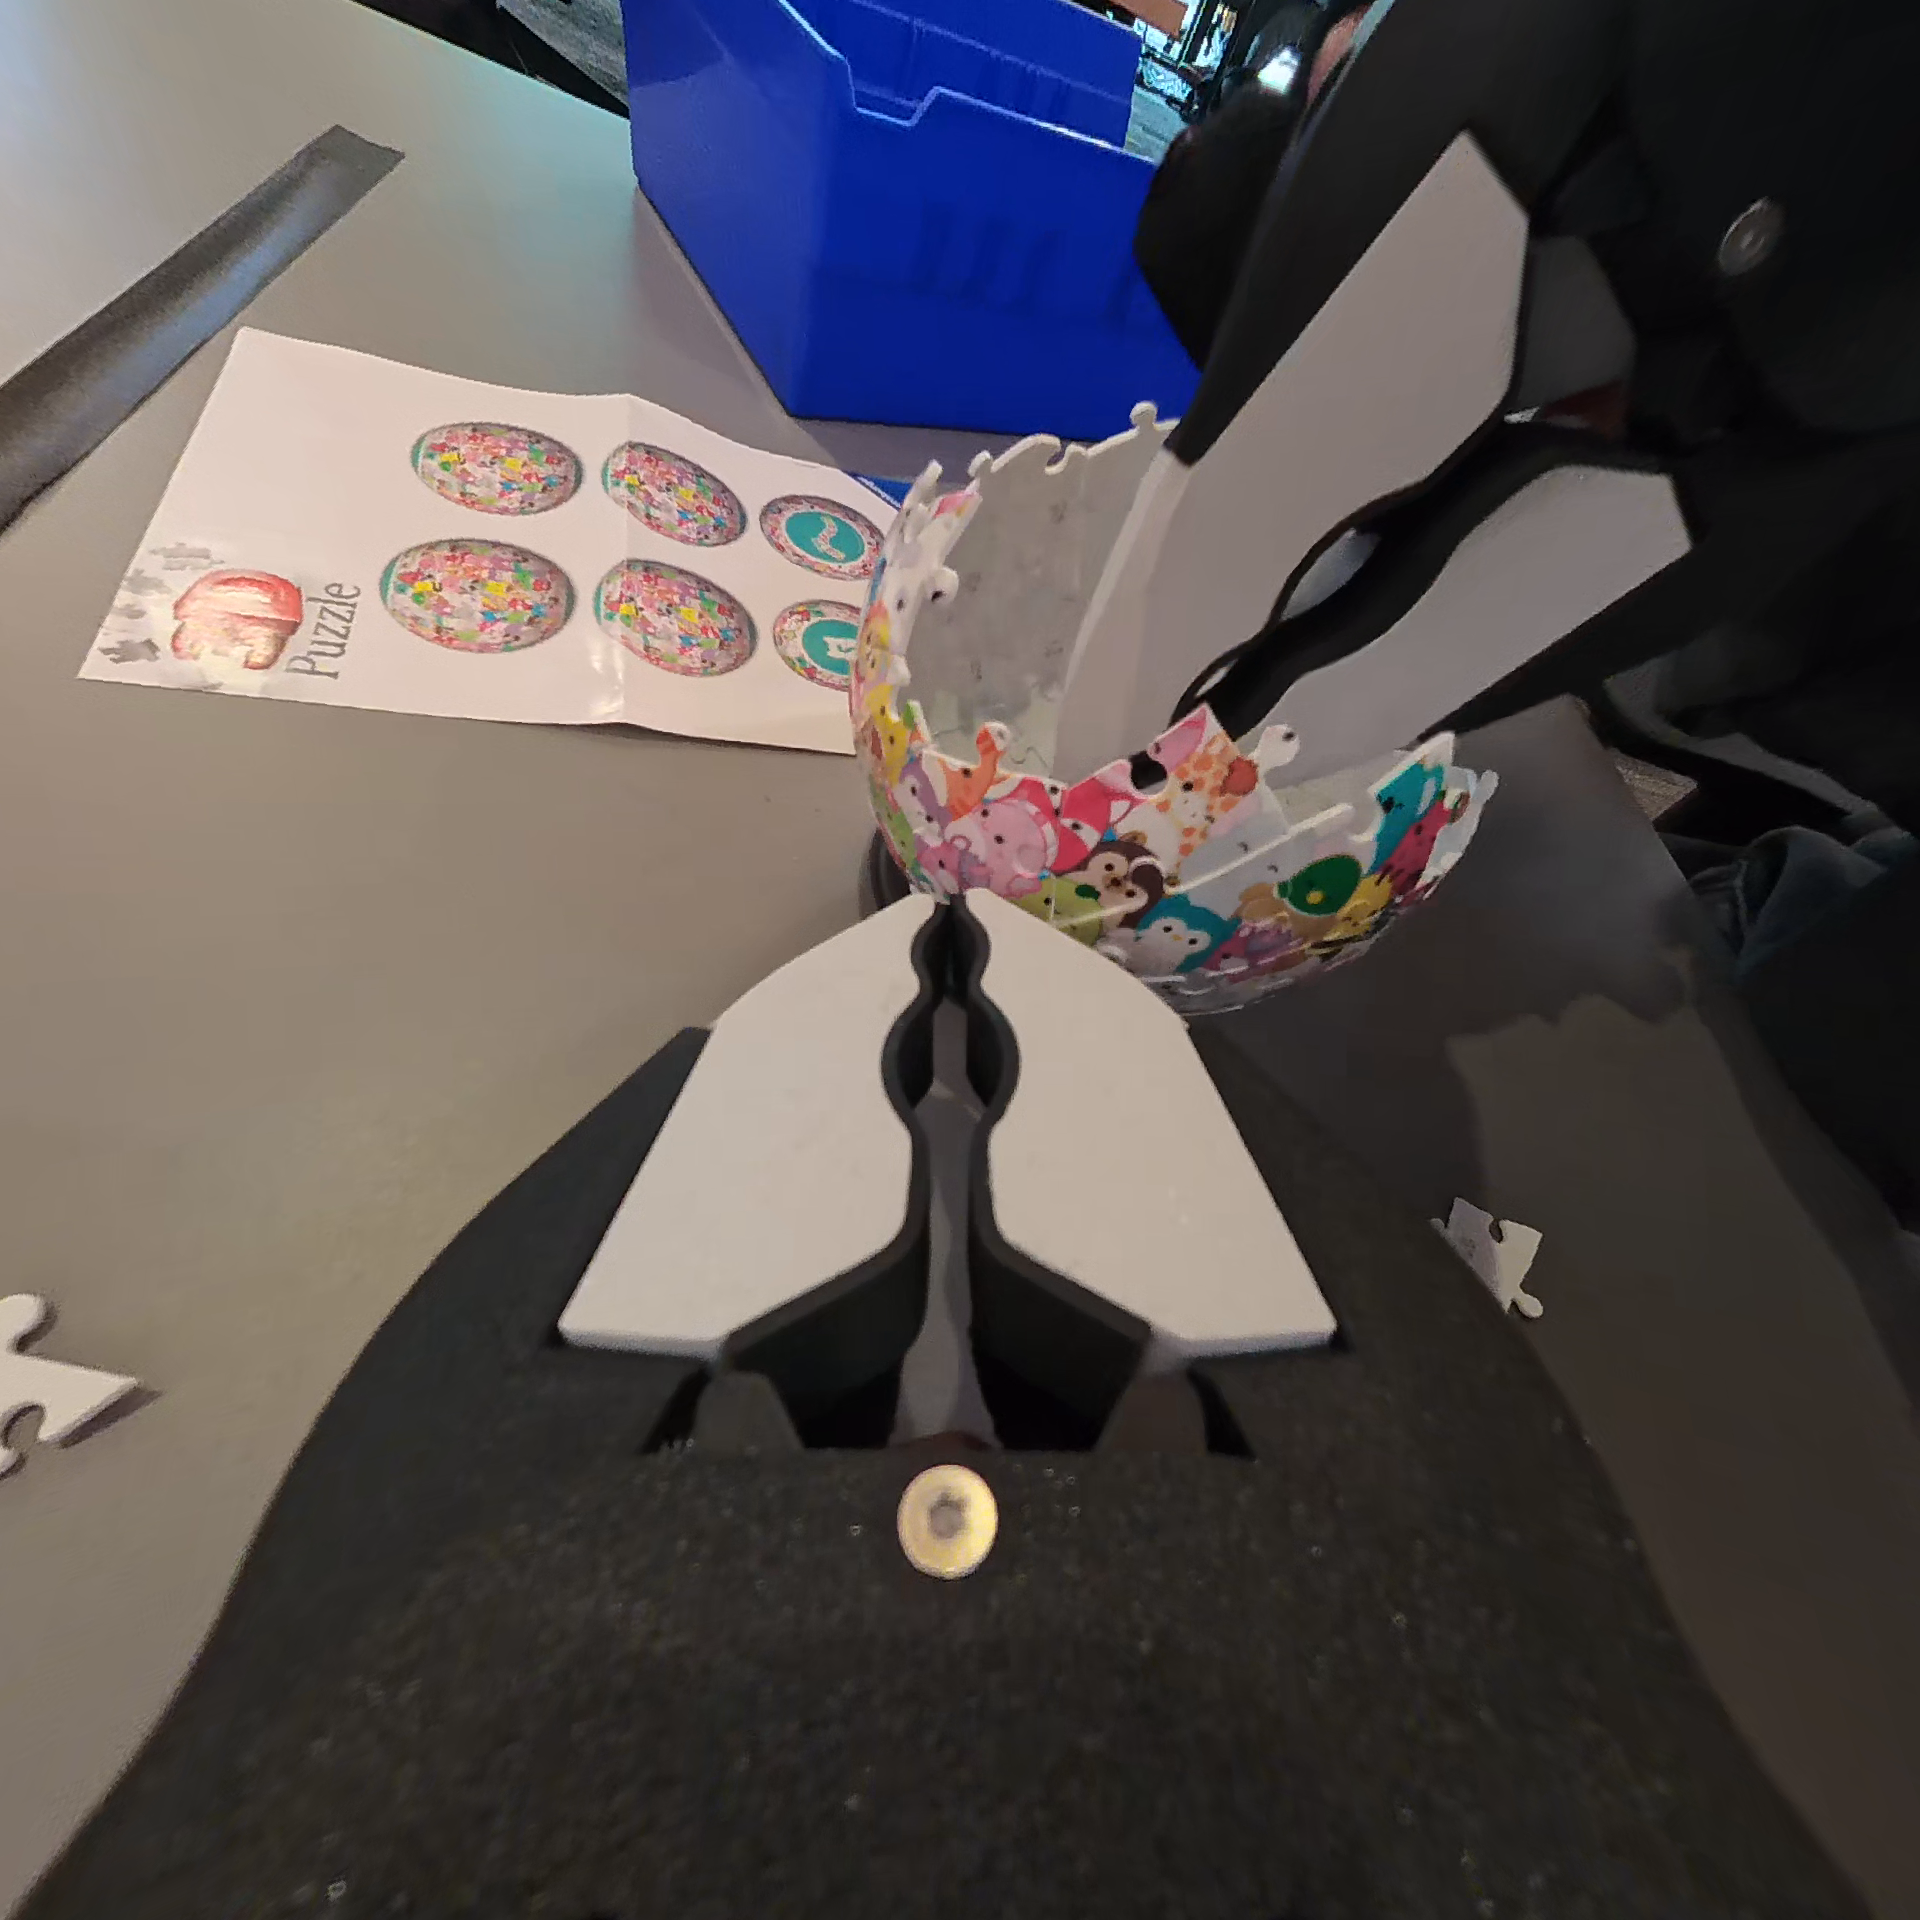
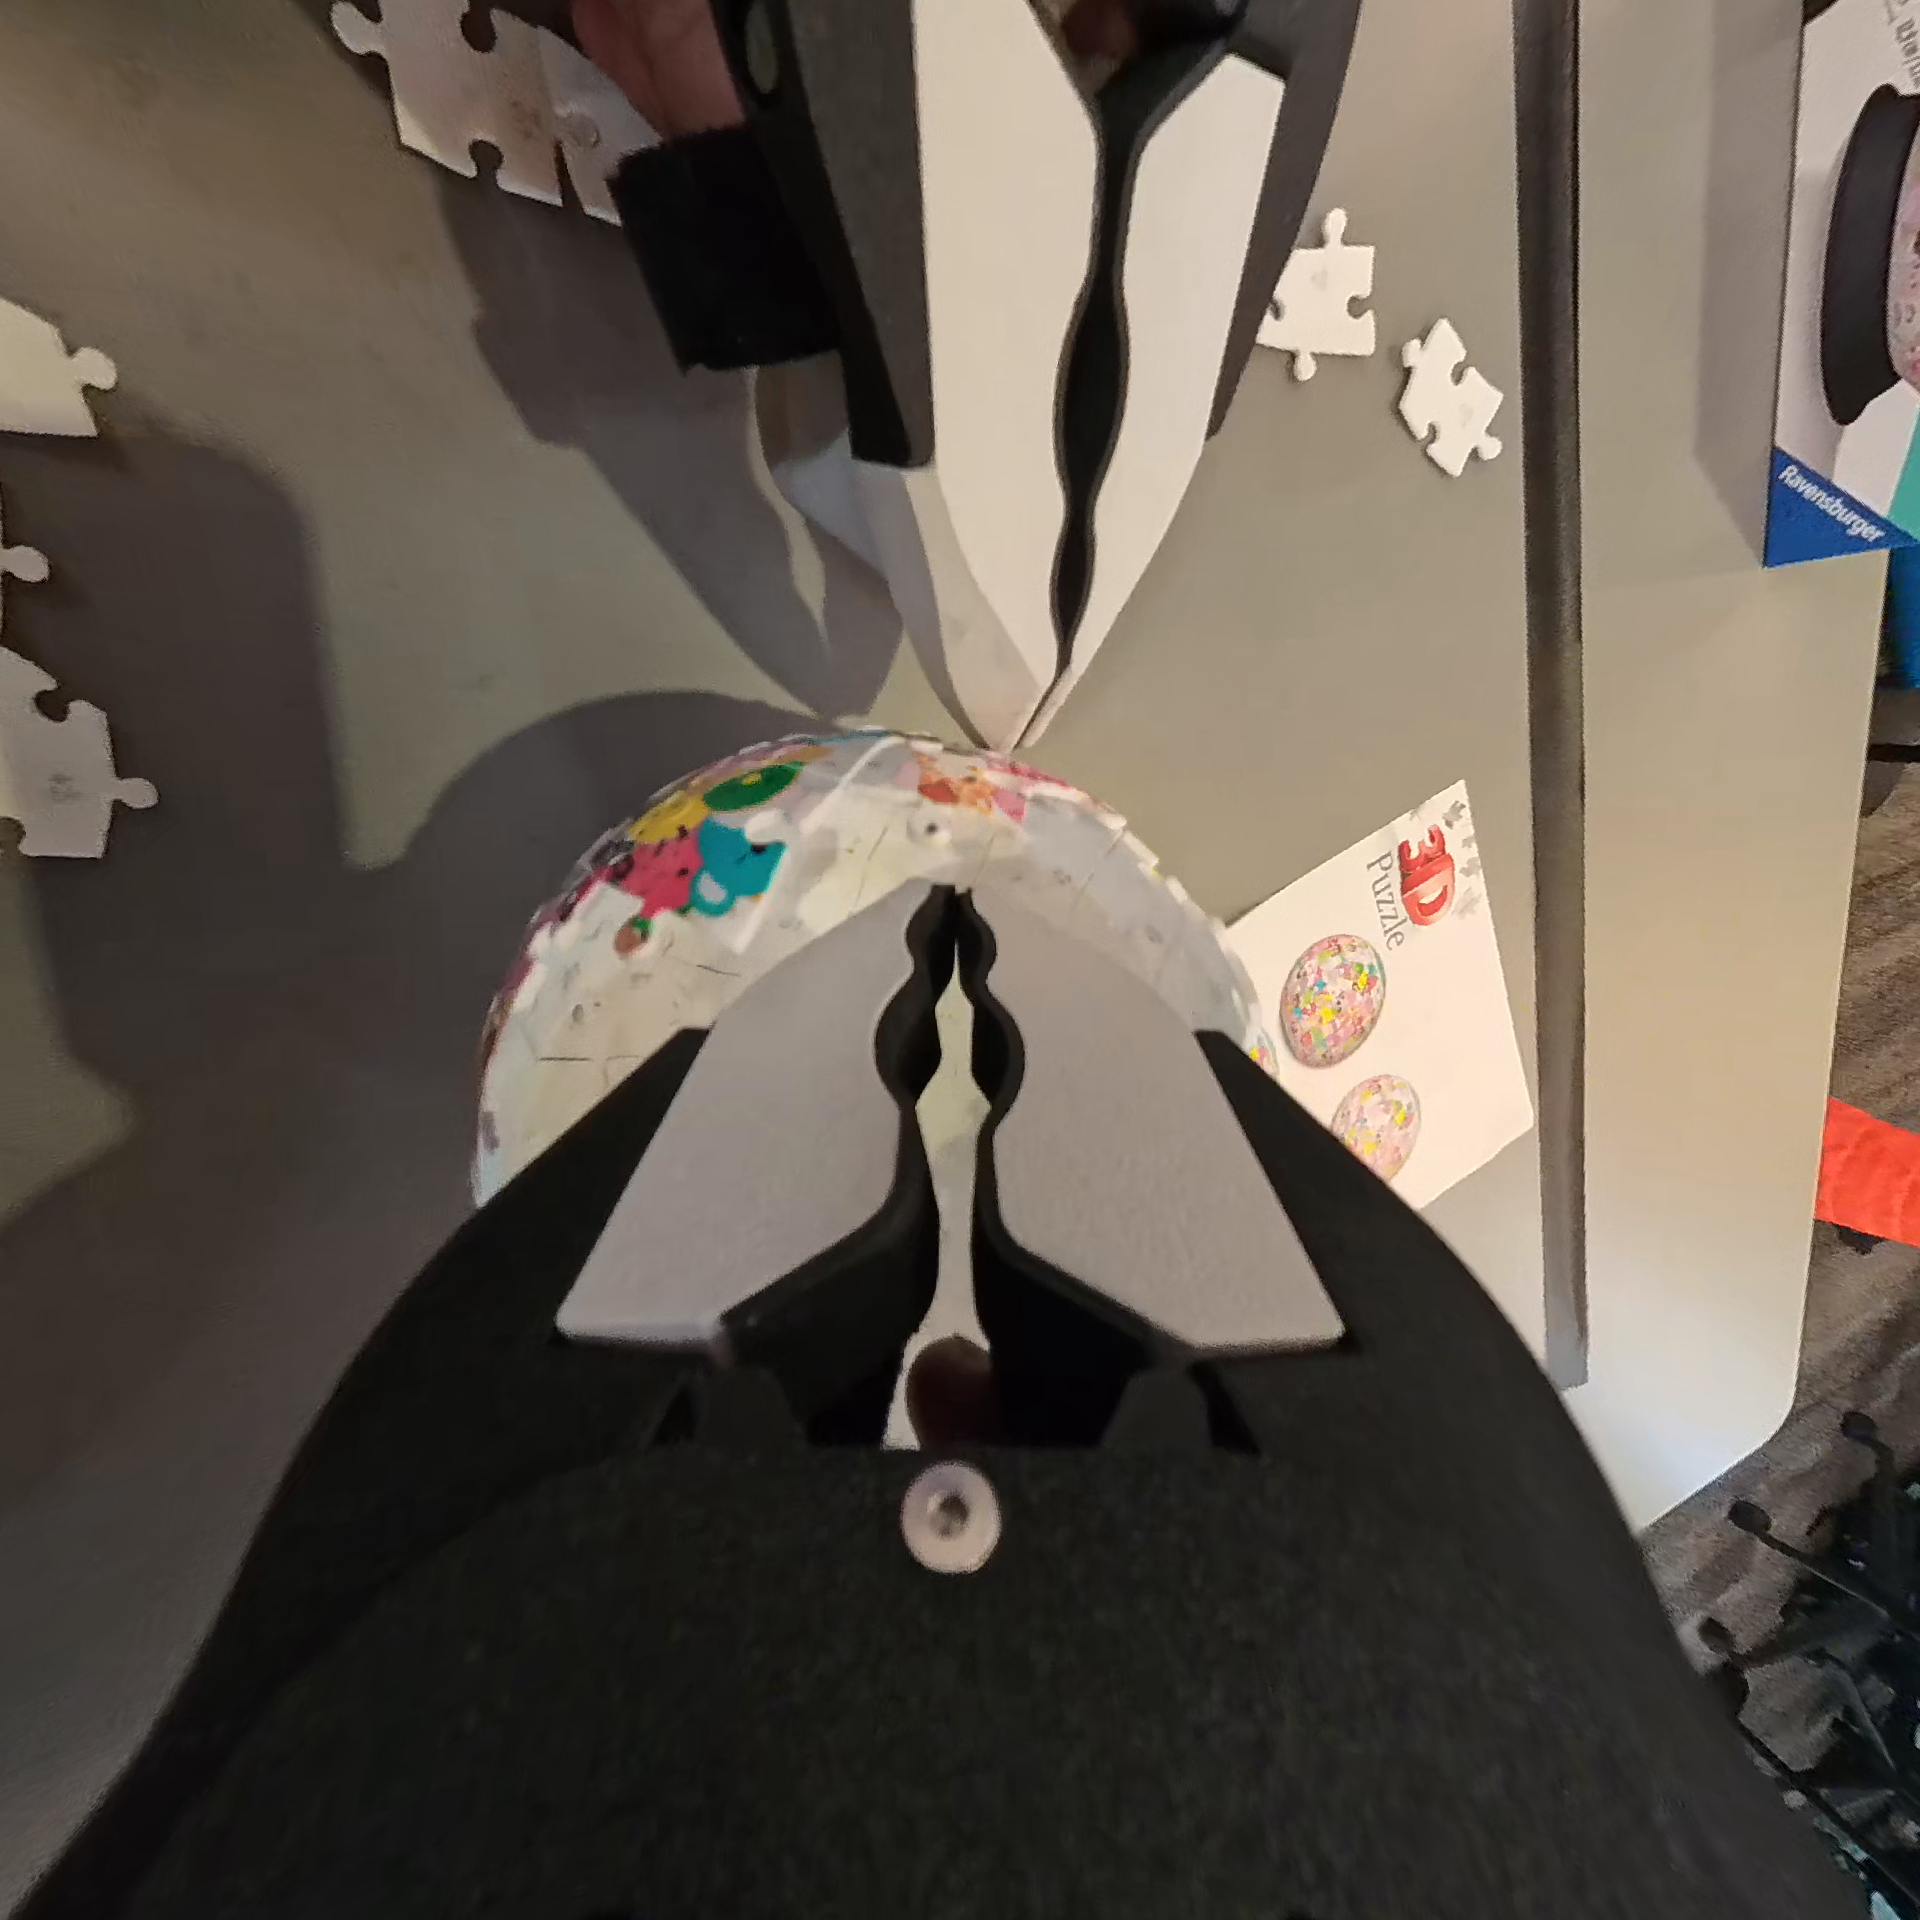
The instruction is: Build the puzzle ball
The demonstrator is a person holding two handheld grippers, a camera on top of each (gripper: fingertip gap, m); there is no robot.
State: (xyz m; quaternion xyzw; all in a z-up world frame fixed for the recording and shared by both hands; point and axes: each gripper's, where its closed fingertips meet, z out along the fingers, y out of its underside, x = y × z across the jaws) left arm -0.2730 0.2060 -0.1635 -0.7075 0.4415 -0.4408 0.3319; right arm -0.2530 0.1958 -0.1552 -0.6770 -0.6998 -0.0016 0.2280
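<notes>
The half-built puzzle ball (image 1: 1091,842) is an open shell with colourful cartoon animals outside and a white inside, and it sits on the grey table. In the right wrist view the puzzle ball (image 2: 727,862) lies just beyond my right gripper. My left gripper (image 1: 951,909) is shut, with its tips against the ball's lower outer wall. It shows from above in the right wrist view (image 2: 1013,743). My right gripper (image 2: 954,899) is shut on the ball's rim. It reaches in from the upper right in the left wrist view (image 1: 1190,727).
A blue bin (image 1: 904,208) stands behind the ball. An instruction sheet (image 1: 468,540) lies to its left. Loose white pieces lie on the table (image 1: 1491,1262) (image 2: 1325,291) (image 2: 1449,410). The puzzle box (image 2: 1839,312) stands near the table's right edge, beside a dark strip (image 2: 1553,623). Less than 4 cm separates the two grippers' tips.
</notes>
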